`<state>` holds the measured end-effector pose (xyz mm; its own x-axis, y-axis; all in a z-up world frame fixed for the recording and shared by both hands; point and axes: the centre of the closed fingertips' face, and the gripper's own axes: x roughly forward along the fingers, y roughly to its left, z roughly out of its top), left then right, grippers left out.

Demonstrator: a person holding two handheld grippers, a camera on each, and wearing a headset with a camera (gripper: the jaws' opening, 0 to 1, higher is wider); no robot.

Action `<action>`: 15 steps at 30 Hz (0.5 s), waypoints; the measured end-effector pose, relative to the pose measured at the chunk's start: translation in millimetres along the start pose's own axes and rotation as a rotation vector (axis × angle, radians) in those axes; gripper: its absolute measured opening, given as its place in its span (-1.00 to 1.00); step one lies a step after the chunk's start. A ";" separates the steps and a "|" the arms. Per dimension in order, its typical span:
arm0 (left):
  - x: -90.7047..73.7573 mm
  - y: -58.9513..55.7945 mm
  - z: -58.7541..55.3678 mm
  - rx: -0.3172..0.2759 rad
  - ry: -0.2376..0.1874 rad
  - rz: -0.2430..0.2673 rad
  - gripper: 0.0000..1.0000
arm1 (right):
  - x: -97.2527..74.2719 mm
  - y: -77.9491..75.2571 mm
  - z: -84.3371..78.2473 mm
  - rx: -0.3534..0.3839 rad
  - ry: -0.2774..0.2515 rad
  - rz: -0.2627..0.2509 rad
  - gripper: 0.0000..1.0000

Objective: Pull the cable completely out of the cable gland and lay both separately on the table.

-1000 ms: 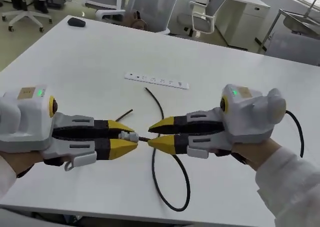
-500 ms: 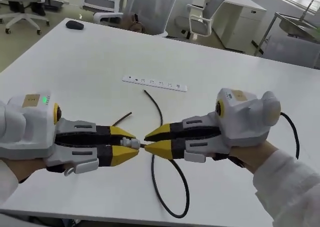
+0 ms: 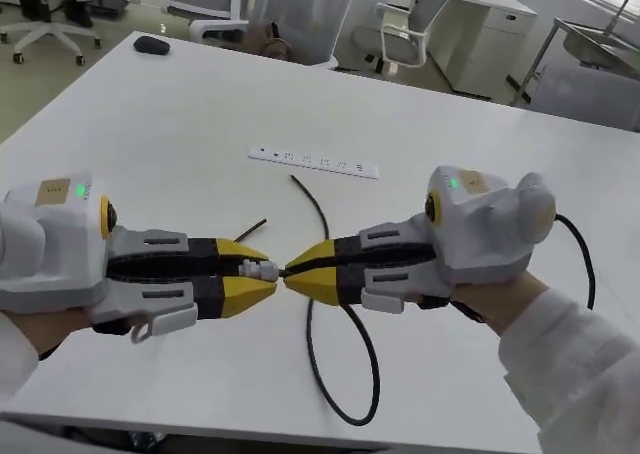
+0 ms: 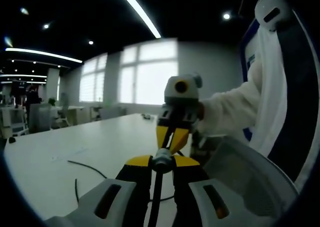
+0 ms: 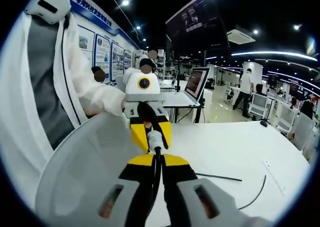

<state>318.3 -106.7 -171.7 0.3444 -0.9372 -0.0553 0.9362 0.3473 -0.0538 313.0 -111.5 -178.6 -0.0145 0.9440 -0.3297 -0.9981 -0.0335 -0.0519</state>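
Note:
A small grey cable gland (image 3: pixel 257 270) is clamped in my left gripper (image 3: pixel 270 271), which is shut on it just above the table. A black cable (image 3: pixel 345 324) runs from the gland into my right gripper (image 3: pixel 289 272), shut on the cable right beside the gland. Both sets of yellow tips nearly touch. The cable loops down over the table and back up towards the power strip. In the left gripper view the gland (image 4: pixel 162 156) sits between the yellow tips, facing the right gripper (image 4: pixel 172 134). In the right gripper view the cable (image 5: pixel 157 174) leads to the gland (image 5: pixel 153 137).
A white power strip (image 3: pixel 313 162) lies mid-table beyond the grippers. A short black cable end (image 3: pixel 250 229) rests behind the left gripper. A dark mouse (image 3: pixel 152 44) sits at the far left corner. Office chairs stand past the table (image 3: pixel 450 134). The near table edge is close below the grippers.
My right gripper has slid left along the cable towards the gland, closing the gap between the two sets of tips. The left gripper has stayed shut on the gland.

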 end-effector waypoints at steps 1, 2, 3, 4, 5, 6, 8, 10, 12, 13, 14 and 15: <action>-0.3 0.7 -0.1 -0.001 0.000 0.002 -0.67 | -0.5 -0.8 -0.8 -0.005 0.000 -0.002 -0.94; -0.5 1.2 0.0 -0.003 -0.001 0.003 -0.67 | -1.4 -1.4 -1.7 -0.005 -0.004 -0.002 -0.94; -0.7 2.1 0.3 -0.004 -0.002 0.004 -0.67 | -2.0 -1.8 -2.3 -0.006 -0.008 -0.003 -0.94; -0.6 3.1 0.5 -0.003 -0.002 0.007 -0.67 | -3.0 -3.2 -3.4 -0.008 -0.011 -0.009 -0.94; -0.4 5.0 0.3 -0.004 -0.002 0.007 -0.67 | -3.9 -4.2 -4.5 -0.009 -0.011 -0.011 -0.95; -0.3 6.4 -0.1 -0.007 -0.001 0.004 -0.67 | -4.9 -5.1 -5.7 -0.008 -0.011 -0.013 -0.95; -0.6 10.1 -1.4 -0.016 0.006 0.000 -0.67 | -8.2 -7.5 -9.6 -0.011 -0.005 -0.022 -0.95; -1.9 14.0 -0.2 -0.026 0.000 0.010 -0.67 | -12.7 -11.5 -12.5 -0.007 -0.005 -0.035 -0.95; -2.1 15.8 2.4 -0.023 -0.003 0.015 -0.67 | -17.6 -15.1 -14.9 -0.002 -0.010 -0.046 -0.95; -2.0 16.9 3.1 -0.019 0.001 0.016 -0.67 | -19.3 -16.5 -16.2 0.004 -0.011 -0.050 -0.95; -1.8 18.7 4.3 -0.011 0.009 0.016 -0.67 | -20.7 -17.8 -18.0 0.007 -0.009 -0.053 -0.95; -1.6 20.2 5.3 -0.007 0.013 0.016 -0.67 | -22.6 -19.3 -21.2 0.009 -0.003 -0.055 -0.95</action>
<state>337.0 -98.3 -167.4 0.3581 -0.9311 -0.0697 0.9302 0.3622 -0.0595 333.8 -139.2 -190.1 0.0399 0.9454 -0.3235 -0.9979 0.0212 -0.0612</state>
